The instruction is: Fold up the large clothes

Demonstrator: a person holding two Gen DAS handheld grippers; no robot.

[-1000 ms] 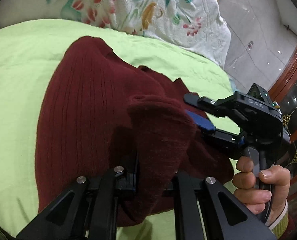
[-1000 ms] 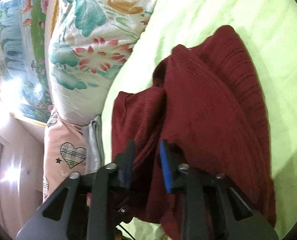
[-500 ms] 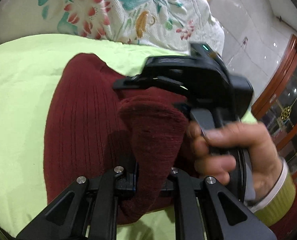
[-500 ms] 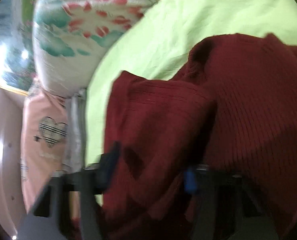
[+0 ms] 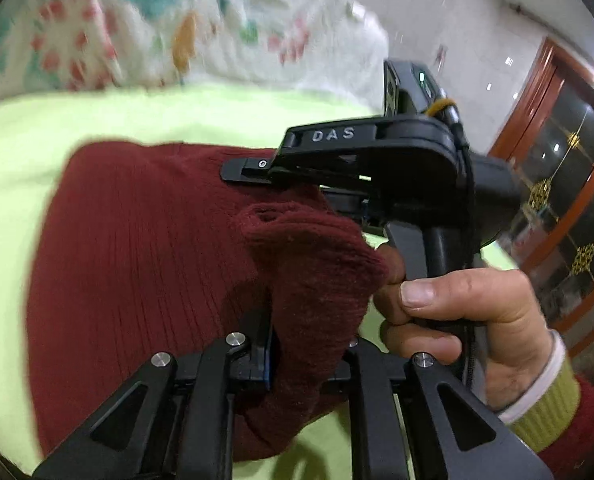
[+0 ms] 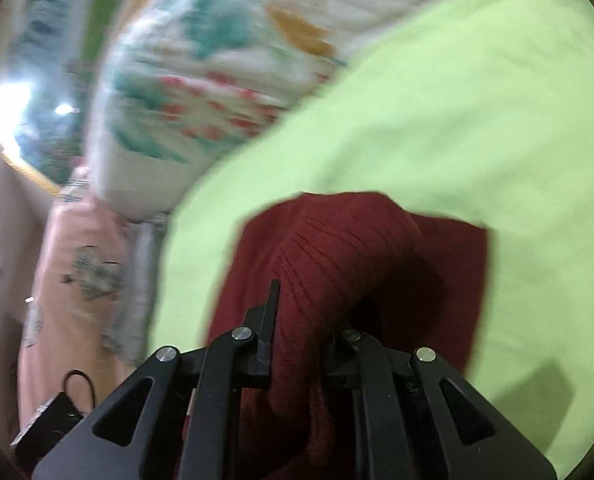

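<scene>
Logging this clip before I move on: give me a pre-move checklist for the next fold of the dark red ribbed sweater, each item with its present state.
1. Left gripper shut on a bunched fold of the dark red ribbed knit sweater: ok.
2. Right gripper, whose jaws have just been closing, clamps sweater fabric: ok.
3. Lime-green bedsheet bare beyond the sweater: ok.
4. Floral quilt clear of the sweater: ok.
5. Sweater lying flat, without wrinkles: not ok, it is bunched.
6. Sleeves tucked in: cannot tell.
</scene>
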